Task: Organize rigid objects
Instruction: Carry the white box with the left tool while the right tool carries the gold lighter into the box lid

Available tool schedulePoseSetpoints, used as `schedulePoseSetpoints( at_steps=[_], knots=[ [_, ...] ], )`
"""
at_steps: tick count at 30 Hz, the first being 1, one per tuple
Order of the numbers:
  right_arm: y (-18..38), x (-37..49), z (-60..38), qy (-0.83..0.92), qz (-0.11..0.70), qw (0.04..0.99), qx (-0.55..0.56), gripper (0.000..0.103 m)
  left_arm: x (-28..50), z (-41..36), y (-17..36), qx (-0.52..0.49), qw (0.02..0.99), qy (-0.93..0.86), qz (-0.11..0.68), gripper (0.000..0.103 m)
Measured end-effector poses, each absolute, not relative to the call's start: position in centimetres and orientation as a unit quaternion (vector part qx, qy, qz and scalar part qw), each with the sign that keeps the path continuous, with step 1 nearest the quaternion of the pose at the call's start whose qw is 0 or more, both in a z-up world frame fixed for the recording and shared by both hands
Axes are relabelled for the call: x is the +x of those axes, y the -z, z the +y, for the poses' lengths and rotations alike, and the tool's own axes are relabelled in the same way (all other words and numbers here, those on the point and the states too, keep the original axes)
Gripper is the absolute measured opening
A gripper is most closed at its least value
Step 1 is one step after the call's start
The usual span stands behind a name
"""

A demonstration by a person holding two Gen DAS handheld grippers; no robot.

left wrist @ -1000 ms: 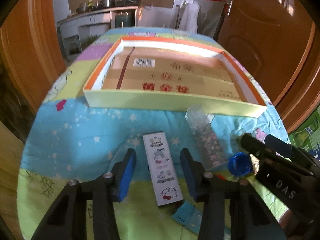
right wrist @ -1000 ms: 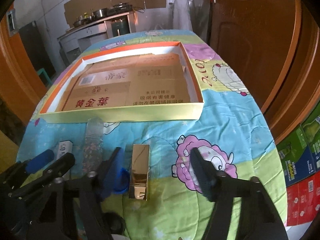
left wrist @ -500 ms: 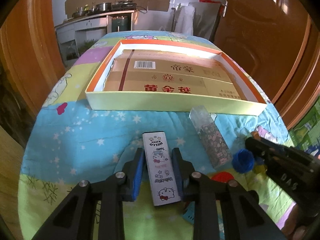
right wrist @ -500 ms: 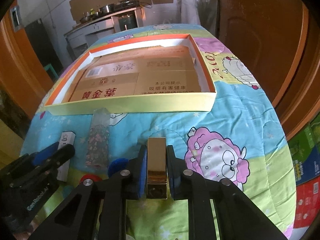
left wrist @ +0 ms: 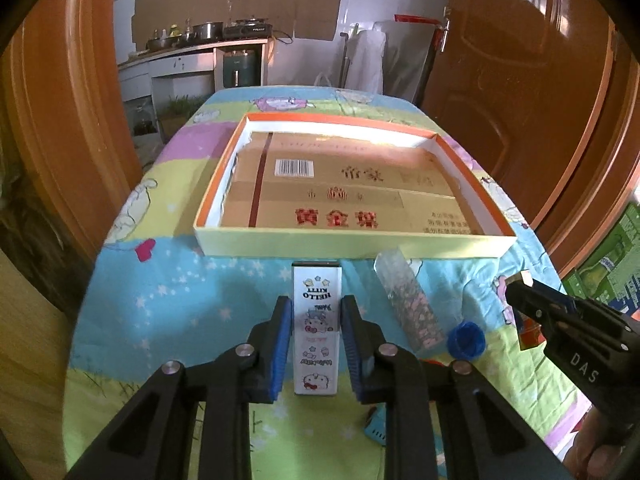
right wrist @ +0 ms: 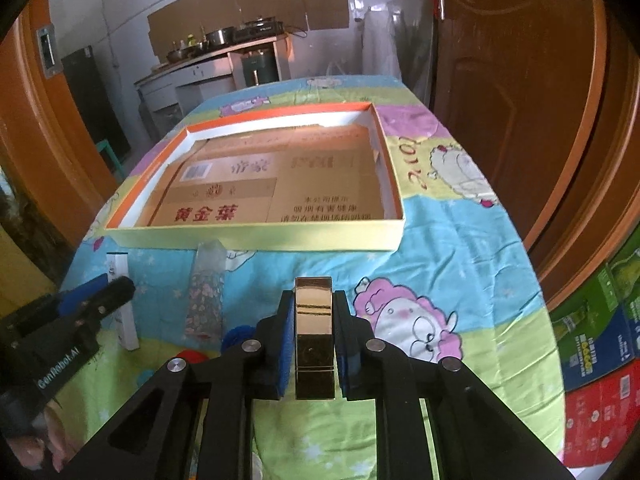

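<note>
white box (left wrist: 316, 328): cartoon cat prints | gold box (right wrist: 314, 336): mirror-shiny | clear tube (left wrist: 412, 304): pink-speckled fill | cap (left wrist: 466, 339): blue | tray (left wrist: 352, 245): pale yellow wall, orange rim, brown cardboard, red characters | tablecloth (right wrist: 460, 248): blue, green, cartoon sheep | gripper pads (left wrist: 282, 344): blue

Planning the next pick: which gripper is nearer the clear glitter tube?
Left. The left gripper, shut on the Hello Kitty box, sits just beside the glitter tube; the right gripper, holding the gold box, is farther off.
</note>
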State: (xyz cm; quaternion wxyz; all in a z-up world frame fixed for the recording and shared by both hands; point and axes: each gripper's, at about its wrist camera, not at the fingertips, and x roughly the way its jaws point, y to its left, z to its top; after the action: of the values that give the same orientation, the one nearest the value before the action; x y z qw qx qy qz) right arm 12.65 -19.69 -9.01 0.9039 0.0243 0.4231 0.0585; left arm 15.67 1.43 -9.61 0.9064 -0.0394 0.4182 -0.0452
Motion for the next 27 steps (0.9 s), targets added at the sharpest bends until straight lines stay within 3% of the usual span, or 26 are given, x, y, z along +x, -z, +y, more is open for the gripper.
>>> schedulePoseSetpoints(
  at_steps=[13, 27],
  knots=[
    [4.8, 13.5, -19.4, -0.078, 0.393, 0.916, -0.011, 0.018, 19.0, 2.9, 5.7, -0.018, 0.917, 0.029, 0.397, 0.025],
    [2.6, 17.7, -19.7, -0.115, 0.390, 0.913, -0.017, 0.018, 25.1, 3.5, 5.2, -0.033, 0.899, 0.058, 0.434, 0.025]
  ],
)
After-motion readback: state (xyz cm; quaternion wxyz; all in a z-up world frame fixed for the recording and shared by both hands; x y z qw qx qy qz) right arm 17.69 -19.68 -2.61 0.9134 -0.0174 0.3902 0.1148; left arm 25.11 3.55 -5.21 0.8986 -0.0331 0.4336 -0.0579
